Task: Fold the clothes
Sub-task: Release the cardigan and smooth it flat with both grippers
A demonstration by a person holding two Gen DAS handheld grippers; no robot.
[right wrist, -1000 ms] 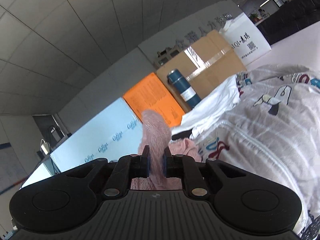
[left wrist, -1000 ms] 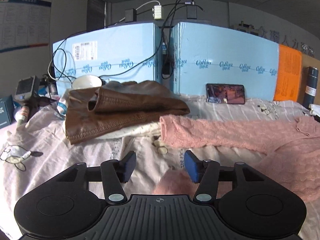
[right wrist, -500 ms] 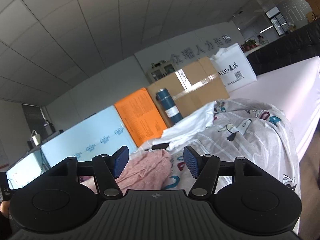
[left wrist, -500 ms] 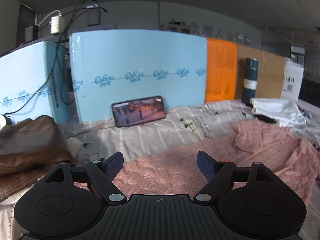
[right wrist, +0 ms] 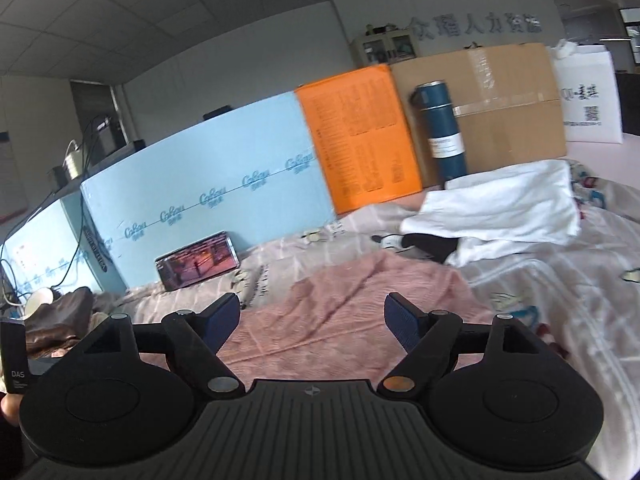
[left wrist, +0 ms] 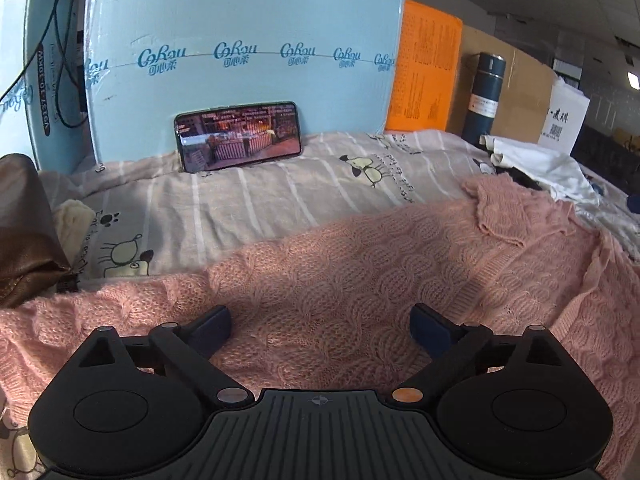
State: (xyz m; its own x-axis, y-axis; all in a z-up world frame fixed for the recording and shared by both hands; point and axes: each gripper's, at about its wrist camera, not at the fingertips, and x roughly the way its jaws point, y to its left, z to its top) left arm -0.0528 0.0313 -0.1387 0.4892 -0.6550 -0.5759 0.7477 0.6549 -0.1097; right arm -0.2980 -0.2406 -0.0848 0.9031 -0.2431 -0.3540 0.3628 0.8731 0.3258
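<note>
My left gripper (left wrist: 320, 326) fills the bottom of its frame, its blue-padded fingers (left wrist: 212, 326) spread wide with nothing between them. Directly under and ahead of them lies the pink knit sweater (left wrist: 360, 276), spread across the lower half of the frame from the left edge to the right; a folded-over flap of it sits at right of centre. At the left edge, just beyond the sweater, I see a corner of a brown leather jacket (left wrist: 24, 248). Farther up is the striped bedsheet (left wrist: 256, 200) with cartoon animals printed on it. On it, a phone (left wrist: 239, 135) with a lit screen stands on its long edge, leaning against a light blue foam board (left wrist: 240, 60) that fills the upper centre. To the right of the board stand an orange panel (left wrist: 430, 76), a dark blue flask (left wrist: 486, 92) and a cardboard box (left wrist: 524, 88). White cloth (left wrist: 540, 168) lies heaped at the right edge.

My right gripper (right wrist: 312, 316) is likewise spread wide and empty at the bottom of its frame. The sweater (right wrist: 340, 308) lies between and beyond its fingers in the centre. Past it, right of centre, lies the white cloth (right wrist: 508, 204) over something dark. The phone (right wrist: 198, 266) is at centre left against the blue board (right wrist: 208, 184); the flask (right wrist: 442, 128) and box (right wrist: 500, 108) stand at upper right.
</note>
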